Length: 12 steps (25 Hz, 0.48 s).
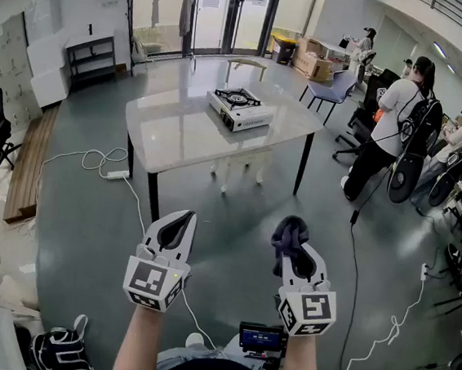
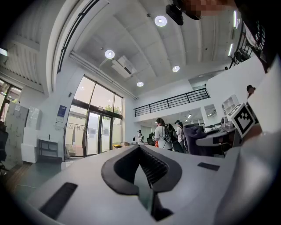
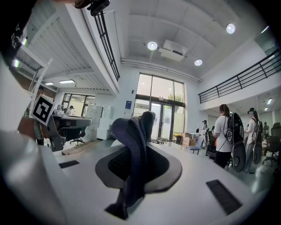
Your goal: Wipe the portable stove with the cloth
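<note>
Containers: cardboard boxes (image 1: 313,64) were seen stacked at the far side of the room; contents could not be made out. A yellow bin (image 1: 282,42) was noted by the glass doors (image 1: 233,12), contents likewise not visible.

Tools: left gripper (image 1: 185,218) was held with its jaws together, nothing between them. Right gripper (image 1: 291,250) was clamped on the dark cloth (image 1: 289,231); the cloth was bunched above the jaw tips and a tail was seen hanging down through the jaws in the right gripper view. Both grippers were held over the floor, short of the table (image 1: 179,129) and well apart from it.

Task item: the portable stove (image 1: 239,108) was seen on the far right part of the tabletop, its burner grate on top, with nothing else on the table.

Surface/room: pale glossy tabletop on dark legs, grey floor. A white cable with a power strip (image 1: 118,175) was seen on the floor left of the table. A dark shelf unit (image 1: 92,57) was noted at the left wall, a blue chair (image 1: 332,90) beyond the table at right. A person (image 1: 389,127) with a backpack was seen standing at right, others further behind.
</note>
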Tool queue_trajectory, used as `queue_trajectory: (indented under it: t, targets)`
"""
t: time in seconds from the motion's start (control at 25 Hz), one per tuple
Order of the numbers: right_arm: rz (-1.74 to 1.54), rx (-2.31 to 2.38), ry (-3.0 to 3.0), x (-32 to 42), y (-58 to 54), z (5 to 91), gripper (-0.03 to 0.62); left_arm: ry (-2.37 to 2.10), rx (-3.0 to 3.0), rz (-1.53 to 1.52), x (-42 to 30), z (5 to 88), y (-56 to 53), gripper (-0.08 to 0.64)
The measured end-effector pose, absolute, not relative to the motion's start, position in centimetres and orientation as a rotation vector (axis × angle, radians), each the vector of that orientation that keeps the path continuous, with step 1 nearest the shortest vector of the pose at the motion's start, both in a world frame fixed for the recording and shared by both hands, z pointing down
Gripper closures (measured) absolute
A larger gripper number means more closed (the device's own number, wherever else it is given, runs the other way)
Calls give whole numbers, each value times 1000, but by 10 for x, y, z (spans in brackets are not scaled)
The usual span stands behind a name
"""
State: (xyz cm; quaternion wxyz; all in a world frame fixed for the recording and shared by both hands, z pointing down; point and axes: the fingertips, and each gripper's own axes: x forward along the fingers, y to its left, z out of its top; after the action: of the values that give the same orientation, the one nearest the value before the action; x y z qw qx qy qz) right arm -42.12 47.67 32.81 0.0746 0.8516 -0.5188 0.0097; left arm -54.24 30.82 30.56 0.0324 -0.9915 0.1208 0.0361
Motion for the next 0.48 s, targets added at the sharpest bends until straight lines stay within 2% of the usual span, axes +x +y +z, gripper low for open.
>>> queue_trajectory:
  t: [0.48]
  targets:
    - [-33, 2561, -1501, -391, 466, 323, 526, 387, -3084, 75, -510, 320, 295, 549]
